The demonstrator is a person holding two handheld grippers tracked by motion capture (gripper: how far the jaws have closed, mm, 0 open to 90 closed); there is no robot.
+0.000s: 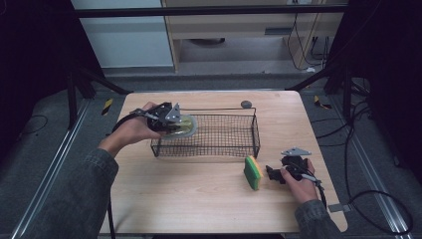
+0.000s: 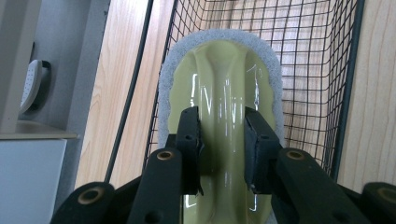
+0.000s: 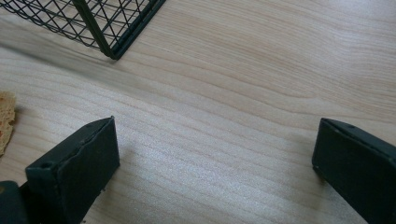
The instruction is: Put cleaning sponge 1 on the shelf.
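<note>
The sponge (image 3: 5, 122) is cut off by the right gripper view's left edge; the scrubber's (image 2: 223, 100) near end is cropped below.

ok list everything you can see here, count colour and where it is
scrubber with handle: 1, yellow-green with grey-white pad, at left end of the basket, clamped by the left gripper
wire basket: 1, black, table centre
sponge: 1, yellow and green, standing on edge right of centre
round knob-like thing: 1, dark grey, behind the basket
table: 1, light wood
left gripper: 1, black, shut on the scrubber handle
right gripper: 1, black, open beside the sponge
</note>
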